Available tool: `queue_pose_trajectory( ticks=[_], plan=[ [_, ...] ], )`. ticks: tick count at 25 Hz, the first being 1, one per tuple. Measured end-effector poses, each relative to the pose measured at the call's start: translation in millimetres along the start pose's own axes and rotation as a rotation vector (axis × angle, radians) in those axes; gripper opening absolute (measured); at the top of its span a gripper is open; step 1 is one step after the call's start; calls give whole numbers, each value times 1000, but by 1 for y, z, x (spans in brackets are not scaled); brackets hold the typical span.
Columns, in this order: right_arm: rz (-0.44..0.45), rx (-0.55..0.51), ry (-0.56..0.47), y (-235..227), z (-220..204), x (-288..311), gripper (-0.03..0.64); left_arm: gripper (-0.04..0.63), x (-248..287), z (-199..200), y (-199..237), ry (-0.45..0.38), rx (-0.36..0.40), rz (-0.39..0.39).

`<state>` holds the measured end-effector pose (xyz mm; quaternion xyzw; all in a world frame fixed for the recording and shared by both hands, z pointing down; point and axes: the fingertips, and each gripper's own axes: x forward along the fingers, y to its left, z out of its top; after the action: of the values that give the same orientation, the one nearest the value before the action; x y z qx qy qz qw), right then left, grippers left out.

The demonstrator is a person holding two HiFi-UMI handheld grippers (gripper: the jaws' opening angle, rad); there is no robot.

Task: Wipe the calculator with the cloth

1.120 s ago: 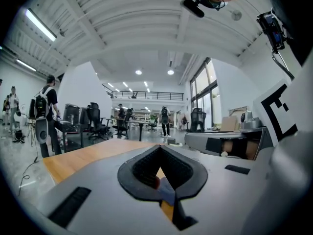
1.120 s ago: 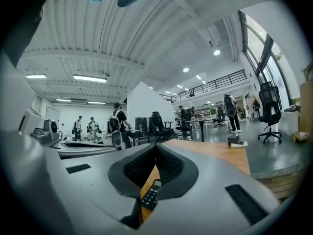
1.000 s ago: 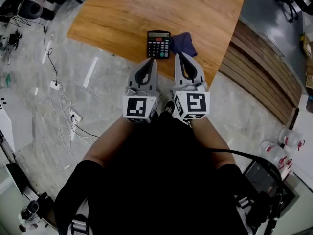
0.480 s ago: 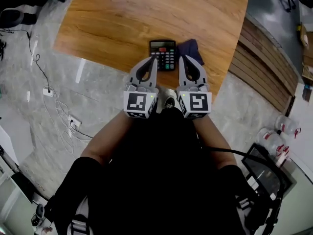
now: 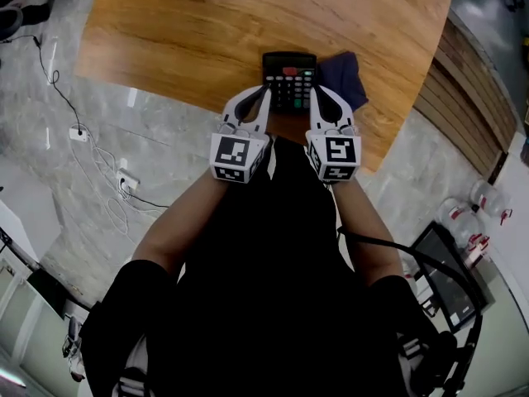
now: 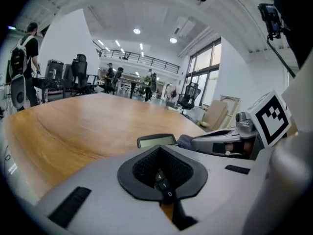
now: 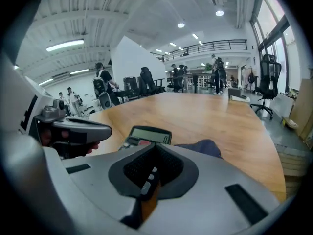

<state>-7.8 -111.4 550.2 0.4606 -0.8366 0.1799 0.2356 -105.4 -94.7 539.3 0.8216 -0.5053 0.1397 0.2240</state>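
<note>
In the head view, the left claw (image 5: 265, 93) and the right claw (image 5: 315, 90) are held side by side by the person's two hands, each carrying a white cube with black square markers at its rear. Both are pointed at the near edge of the light-brown wooden table (image 5: 190, 31). The black desktop calculator with a grey display (image 5: 290, 74) is laid flat near that edge, and its near end lies between the two claw tips. The crumpled dark blue cloth (image 5: 345, 76) is laid just beside the calculator on its right, at the outer side of the right claw. Grey marbled floor (image 5: 91, 188) with loose white cables (image 5: 106, 180) is seen at the left of the table. In the left gripper view, the jaws of the left claw (image 6: 159, 146) are pressed together at the tips; calculator keys are seen through the oval gap behind them. The calculator (image 6: 156, 140) lies straight ahead on the table (image 6: 73, 126), with the cloth (image 6: 185, 141) beyond it to the right and the right claw (image 6: 215, 142) close beside. In the right gripper view, the jaws of the right claw (image 7: 155, 145) are likewise pressed together, with calculator keys visible through their gap. The calculator (image 7: 148, 134) lies ahead and slightly left, the cloth (image 7: 201, 147) just right of the tips, and the left claw (image 7: 93, 128) at the left.
</note>
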Motion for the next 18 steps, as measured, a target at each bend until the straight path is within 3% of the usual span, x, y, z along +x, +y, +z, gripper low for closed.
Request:
queue_pose_trajectory(
  ticks=[4, 9, 10, 11, 12, 18],
  plan=[
    [-11, -19, 71, -6, -25, 15, 15, 0, 12, -25, 1, 82, -81, -72],
    [1, -54, 94, -9, -34, 22, 15, 0, 15, -38, 3, 146, -143, -87],
    [7, -59, 95, -8, -35, 23, 15, 18, 15, -40, 2, 154, -157, -100],
    [10, -60, 97, -7, -36, 23, 15, 131, 15, -43, 0, 163, -173, -116],
    [12, -58, 97, -7, -36, 23, 15, 150, 16, -45, -1, 173, -186, -127],
    [26, -52, 89, -4, -34, 24, 15, 150, 16, -48, 3, 194, -181, -122]
  ],
)
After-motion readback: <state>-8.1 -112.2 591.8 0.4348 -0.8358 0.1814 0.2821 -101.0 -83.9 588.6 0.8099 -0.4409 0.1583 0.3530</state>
